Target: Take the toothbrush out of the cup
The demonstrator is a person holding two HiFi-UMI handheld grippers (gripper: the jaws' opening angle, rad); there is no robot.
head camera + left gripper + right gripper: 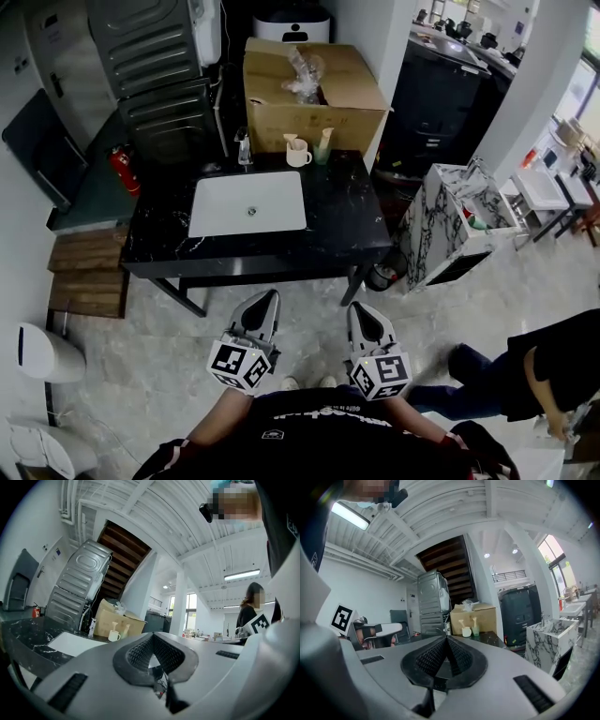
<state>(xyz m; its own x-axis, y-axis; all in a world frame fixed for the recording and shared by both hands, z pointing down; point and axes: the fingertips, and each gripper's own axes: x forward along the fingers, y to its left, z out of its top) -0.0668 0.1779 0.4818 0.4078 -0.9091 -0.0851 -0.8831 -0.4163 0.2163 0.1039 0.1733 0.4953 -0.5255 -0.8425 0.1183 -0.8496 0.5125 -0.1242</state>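
- Both tools hang low at the 6 o'clock side of the desk (347,220), well apart from it, pointing roughly level toward 12 o'clock. This reads as a carry posture for the approach; the reach has not begun.
- Left tool (152,640): ribbed pads pressed together, nothing between them.
- Right tool (446,641): pads also pressed together, empty. Either tool would have to spread before it could take anything.
- Cup (299,155): white, handled, upright on the desk's far edge, at about 1 o'clock from the sink (247,203) and just in front of the cardboard box (314,89). A tap (244,145) stands at its 9 o'clock and a green container (323,146) just beside it at 3 o'clock.
- Toothbrush (290,141): in the cup, pale, its lower end hidden inside. The long axis runs near vertical, and the free end points up above the rim with a slight lean toward the tap side. It stands this way because the cup's wall props it up.
- Which end is up, bristles or handle, is too small to tell.
- Judgement: the exposed upper stretch is the only part open to a pinch. The way out is a pull along the brush's own axis, straight up. A sideways drag could tip the cup or knock the green container.
- The cup looks light; the other tool may need to steady it.
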